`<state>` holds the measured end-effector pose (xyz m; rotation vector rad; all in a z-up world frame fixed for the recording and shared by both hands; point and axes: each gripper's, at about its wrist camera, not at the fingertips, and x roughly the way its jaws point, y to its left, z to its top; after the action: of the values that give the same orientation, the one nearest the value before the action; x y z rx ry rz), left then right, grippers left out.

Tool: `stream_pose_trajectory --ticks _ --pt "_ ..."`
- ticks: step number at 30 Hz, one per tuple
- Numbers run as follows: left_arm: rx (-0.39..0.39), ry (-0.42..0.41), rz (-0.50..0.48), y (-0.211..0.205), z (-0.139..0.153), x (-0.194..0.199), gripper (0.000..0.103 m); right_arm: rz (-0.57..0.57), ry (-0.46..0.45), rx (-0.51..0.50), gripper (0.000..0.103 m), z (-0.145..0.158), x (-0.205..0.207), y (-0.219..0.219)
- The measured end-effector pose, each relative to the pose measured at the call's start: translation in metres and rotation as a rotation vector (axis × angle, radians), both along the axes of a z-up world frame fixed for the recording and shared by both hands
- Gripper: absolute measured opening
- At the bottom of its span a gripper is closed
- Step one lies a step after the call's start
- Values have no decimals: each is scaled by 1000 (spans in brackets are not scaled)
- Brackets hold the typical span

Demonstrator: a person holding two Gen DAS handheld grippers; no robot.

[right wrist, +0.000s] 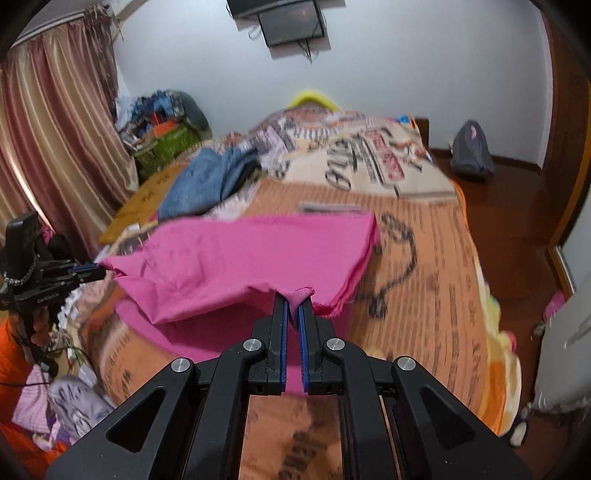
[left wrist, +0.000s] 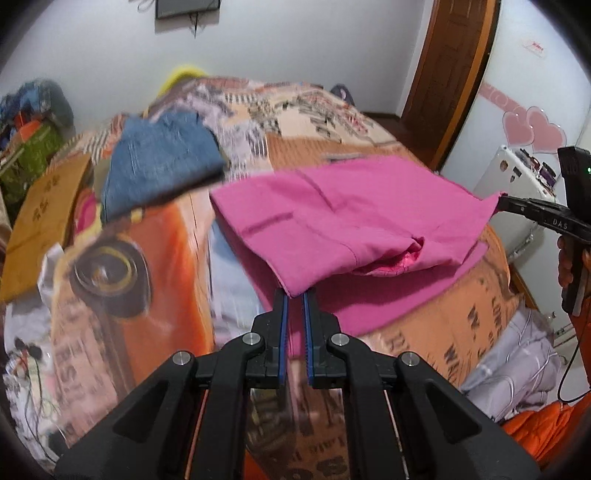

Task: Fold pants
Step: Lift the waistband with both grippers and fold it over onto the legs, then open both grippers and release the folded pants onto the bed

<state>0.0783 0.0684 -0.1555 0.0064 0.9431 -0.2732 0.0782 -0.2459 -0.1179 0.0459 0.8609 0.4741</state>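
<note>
Both grippers pinch the pink pants (left wrist: 343, 221) at the near edge, one corner each: left gripper (left wrist: 295, 295) jaws pressed together on the cloth, right gripper (right wrist: 294, 295) the same. The held layer is lifted and folded over a lower pink layer that lies on the bed (right wrist: 424, 258), near its foot end.

Around: folded blue jeans (left wrist: 162, 162) further up the bed, well apart from the pants. A thin grey strip (right wrist: 328, 207) lies just beyond the far pink edge; blurred, can't tell what it is. Tan cardboard (left wrist: 40, 218) along the bed's left side. Patterned orange bedspread all over, yellow pillow (right wrist: 314, 99) at the head. Curtain (right wrist: 55, 147), clutter pile (right wrist: 162, 122) in the corner, wall TV (right wrist: 291, 22), grey backpack (right wrist: 471, 147) on the floor, white appliance (left wrist: 513, 173) beside the bed. Pale crumpled clothes (left wrist: 517, 362) by the near corner.
</note>
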Motion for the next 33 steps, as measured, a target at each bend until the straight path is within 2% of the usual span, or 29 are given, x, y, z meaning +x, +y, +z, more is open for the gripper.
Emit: stream_pose_trajectory --ticks 5,9,14,16,21,27,33 --pt "-10 44 33 12 -14 -7 7 -28 86 -46 6 -31 -12 -8" --pt "21 34 72 23 -11 -8 7 -64 139 -86 6 -45 -13 -20" --pt "56 -12 109 32 8 13 9 -114 121 -122 6 -35 3 -35" --pt "53 -30 116 31 15 28 13 -110 93 -118 11 -25 13 -32" --pt "37 -46 107 20 20 76 24 -70 28 -108 25 -11 49 -7" --pt "12 17 86 2 -3 128 24 12 28 -92 26 -24 104 38" --pt "7 94 69 -8 -42 155 24 107 131 -109 26 -57 148 81"
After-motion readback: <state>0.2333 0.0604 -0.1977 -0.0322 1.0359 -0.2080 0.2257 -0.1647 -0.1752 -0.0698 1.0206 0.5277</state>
